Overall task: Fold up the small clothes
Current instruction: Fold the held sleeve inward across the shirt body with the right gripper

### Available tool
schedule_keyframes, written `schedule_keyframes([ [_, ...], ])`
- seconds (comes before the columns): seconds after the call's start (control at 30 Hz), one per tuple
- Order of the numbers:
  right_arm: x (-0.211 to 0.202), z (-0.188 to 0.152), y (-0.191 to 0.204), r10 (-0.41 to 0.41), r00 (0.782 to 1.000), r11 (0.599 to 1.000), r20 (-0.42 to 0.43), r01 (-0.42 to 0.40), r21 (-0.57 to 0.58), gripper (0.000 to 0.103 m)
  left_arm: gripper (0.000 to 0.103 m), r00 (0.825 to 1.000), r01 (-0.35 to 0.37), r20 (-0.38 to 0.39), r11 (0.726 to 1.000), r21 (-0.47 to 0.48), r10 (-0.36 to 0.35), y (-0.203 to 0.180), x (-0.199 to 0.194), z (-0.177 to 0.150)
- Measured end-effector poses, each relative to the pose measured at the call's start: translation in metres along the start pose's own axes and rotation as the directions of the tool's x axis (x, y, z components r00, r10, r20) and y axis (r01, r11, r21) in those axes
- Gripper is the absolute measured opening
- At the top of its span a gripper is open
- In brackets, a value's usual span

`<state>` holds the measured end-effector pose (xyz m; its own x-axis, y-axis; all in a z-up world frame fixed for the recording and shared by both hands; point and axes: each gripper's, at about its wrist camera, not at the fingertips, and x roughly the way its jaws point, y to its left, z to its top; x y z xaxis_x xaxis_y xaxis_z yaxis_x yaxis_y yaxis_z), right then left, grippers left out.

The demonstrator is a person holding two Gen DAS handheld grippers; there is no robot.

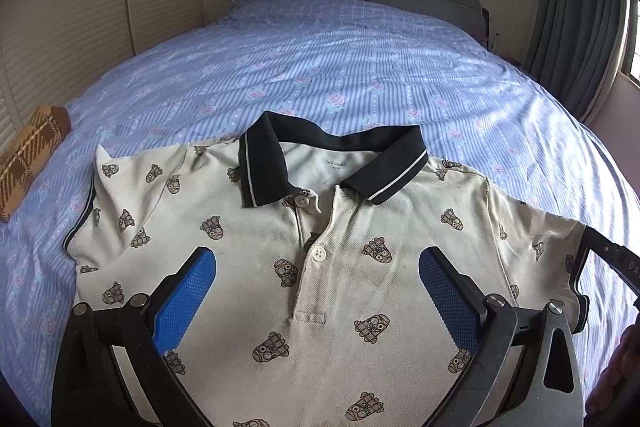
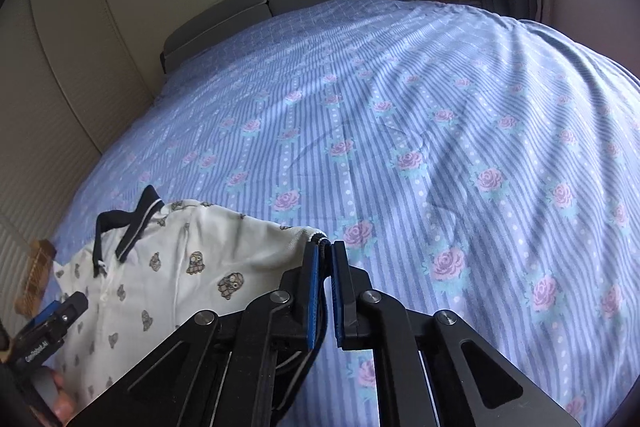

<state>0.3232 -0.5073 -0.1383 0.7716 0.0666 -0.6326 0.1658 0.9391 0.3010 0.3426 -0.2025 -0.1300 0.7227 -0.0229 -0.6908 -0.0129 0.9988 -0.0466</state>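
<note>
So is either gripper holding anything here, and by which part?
The right gripper is shut on the polo shirt, pinching the dark-trimmed hem of one sleeve. The left gripper hovers open over the shirt's chest, holding nothing.

The shirt (image 1: 248, 251) is matt cream cloth with a fine piqué weave; its dark collar (image 1: 340, 139) looks like ribbed knit. The bedsheet (image 1: 360, 67) is thin, smooth printed cotton, lightly creased. The left gripper (image 1: 318, 279) has matt black plastic arms, dull metal rivets and blue fingers (image 1: 188, 291) with a rough dimpled rubber face. The plaid bundle (image 1: 28, 163) seems woollen, though it is blurred.
</note>
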Motion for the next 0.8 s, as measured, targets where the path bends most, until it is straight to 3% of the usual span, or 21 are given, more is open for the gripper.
schedule_keyframes([
  [0.2, -0.031, 0.009, 0.038, 0.082, 0.996, 0.996, 0.031, -0.081, -0.035, 0.005, 0.103, 0.999, 0.007, 0.034, 1.0, -0.008, -0.007, 0.009, -0.02, 0.007],
  [0.37, -0.039, 0.005, 0.086, 0.162, 0.987, 0.982, 0.001, -0.161, -0.1, 0.005, 0.103, 0.998, 0.01, 0.056, 1.0, -0.018, -0.009, 0.019, -0.034, 0.012],
  [0.5, -0.027, -0.001, 0.12, 0.19, 0.981, 0.972, -0.044, -0.194, -0.133, 0.005, 0.103, 0.998, 0.001, 0.064, 0.999, -0.033, 0.001, 0.033, -0.04, 0.014],
  [0.8, 0.027, -0.024, 0.152, 0.23, 0.958, 0.969, -0.17, -0.241, -0.049, 0.005, 0.103, 0.999, -0.031, 0.041, 0.998, -0.055, 0.034, 0.062, -0.042, 0.006],
])
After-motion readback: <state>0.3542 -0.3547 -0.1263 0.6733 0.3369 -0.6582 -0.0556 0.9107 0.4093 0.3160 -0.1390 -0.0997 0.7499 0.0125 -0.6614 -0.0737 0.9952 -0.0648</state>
